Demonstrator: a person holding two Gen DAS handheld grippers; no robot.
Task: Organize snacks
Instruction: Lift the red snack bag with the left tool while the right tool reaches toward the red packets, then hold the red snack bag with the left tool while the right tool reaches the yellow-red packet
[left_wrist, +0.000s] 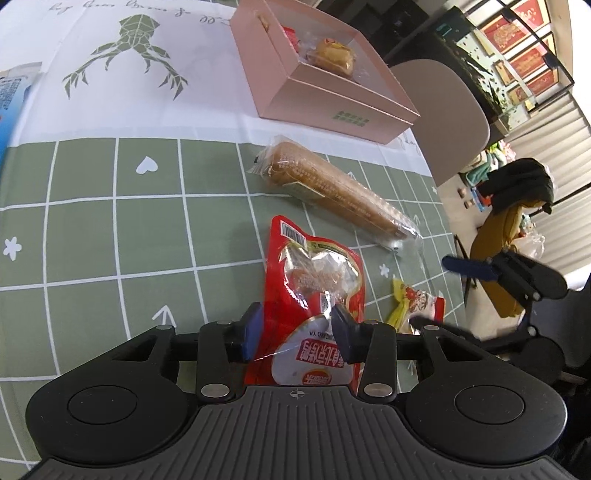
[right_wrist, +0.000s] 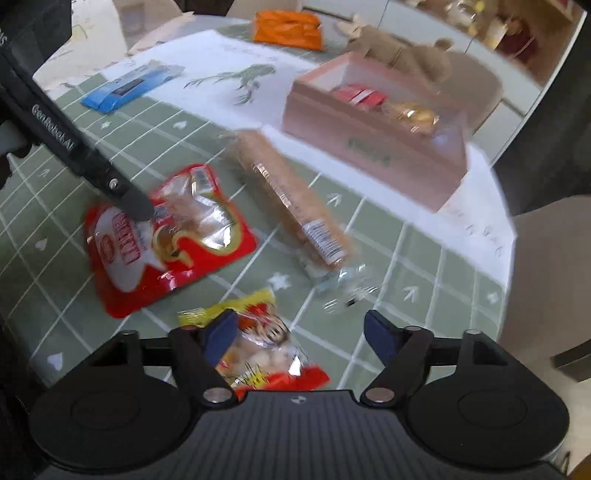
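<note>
A red snack packet (left_wrist: 314, 273) lies on the green checked tablecloth (left_wrist: 147, 221). My left gripper (left_wrist: 297, 326) is shut on its near end, a blue pad against each side. In the right wrist view the same red packet (right_wrist: 177, 236) shows one left finger (right_wrist: 133, 201) resting on it. A small yellow and red packet (right_wrist: 266, 347) sits under my right gripper (right_wrist: 301, 334), which stands open above it with its left pad over the packet. A long biscuit sleeve (left_wrist: 332, 192) lies between the packets and the pink box (left_wrist: 332, 92), which holds a few wrapped snacks.
A blue packet (right_wrist: 129, 86) and an orange packet (right_wrist: 288, 29) lie at the far side of the table. A beige chair (left_wrist: 443, 110) stands past the table's right edge. The yellow packet (left_wrist: 413, 301) is near that edge, with my right gripper (left_wrist: 443, 291) over it.
</note>
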